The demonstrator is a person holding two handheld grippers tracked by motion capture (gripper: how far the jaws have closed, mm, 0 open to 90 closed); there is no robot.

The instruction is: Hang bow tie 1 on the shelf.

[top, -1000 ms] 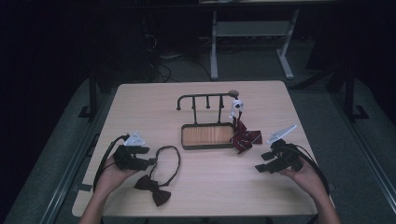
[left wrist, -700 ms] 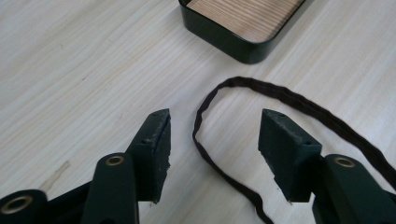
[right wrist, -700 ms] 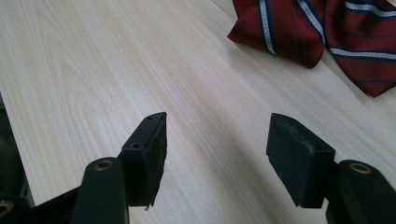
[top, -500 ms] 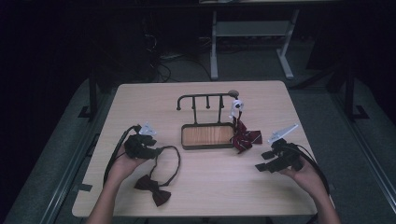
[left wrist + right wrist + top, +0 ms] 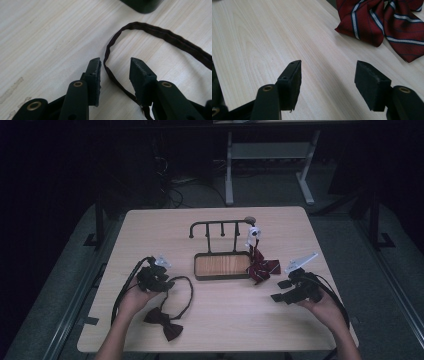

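— Dark cloth first, nearest us: the bow tie [image 5: 163,323] lies close to the table's [image 5: 150,227] front edge, left of the middle, with its thin neck strap [image 5: 150,30] looping away from it.

— And our left gripper [image 5: 115,72] sits right at that loop?

— Yes. Its jaws stand apart, one on each side of the strap, which runs up between them, not yet pinched. We judge it is placed so that closing would catch the strap, an easier hold than the flat bow.

— Our right gripper [image 5: 332,80]?

— Near the right edge, jaws wide apart over bare wood, holding nothing. It points toward the striped red tie [image 5: 384,22], which lies crumpled just ahead of it. We take that as waiting its turn.

— Farther in?

— At the middle of the table stands a dark stand [image 5: 220,224] with a row of pegs, rising from a shallow tray [image 5: 221,265] with a wooden floor. We see nothing in the tray. The red tie rests against the tray's right end, and something small and white [image 5: 253,234] sits at the right end of the rail above it; we cannot tell what.

— So the pegs are bare?

— As far as we can see, yes.
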